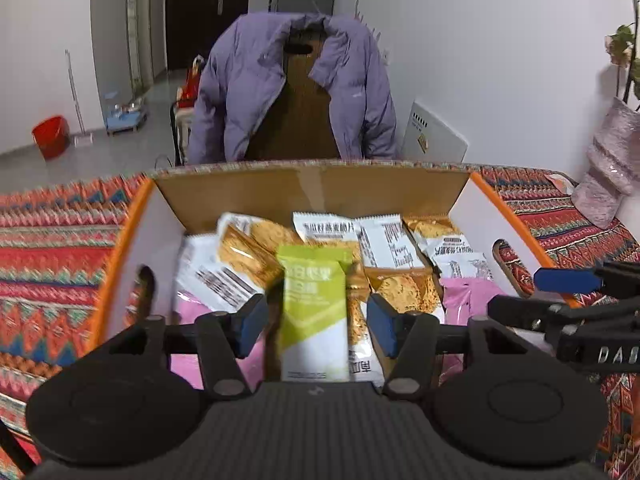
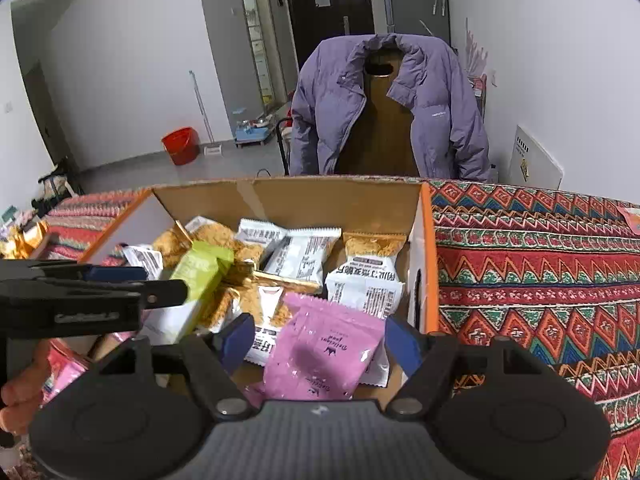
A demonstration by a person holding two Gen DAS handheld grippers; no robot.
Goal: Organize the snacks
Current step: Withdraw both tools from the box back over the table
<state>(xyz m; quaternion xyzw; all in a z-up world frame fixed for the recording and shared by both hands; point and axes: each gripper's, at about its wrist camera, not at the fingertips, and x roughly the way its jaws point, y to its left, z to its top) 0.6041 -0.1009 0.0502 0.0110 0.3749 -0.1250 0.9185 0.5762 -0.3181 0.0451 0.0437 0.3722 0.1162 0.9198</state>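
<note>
Hovering over an open cardboard box [image 1: 248, 196] with orange-edged flaps, both tongs point down into a heap of snack packets. The left tongs [image 1: 314, 322] stand spread, their blue pads clear on either side of a green-and-white packet [image 1: 312, 308] that sits upright on the pile, blurred in the left wrist view. The right tongs [image 2: 320, 340] are likewise spread, with a pink packet [image 2: 328, 350] lying between the pads without being pinched. Behind these, white packets [image 2: 364, 284] and golden ones [image 1: 244, 252] fill the far half of the box. The box rests on a counter covered by a red patterned cloth [image 2: 532, 264]. Beyond the counter's far edge, a purple jacket [image 2: 440, 112] hangs over a chair back. A red bucket [image 2: 181, 145] stands on the floor at far left.
</note>
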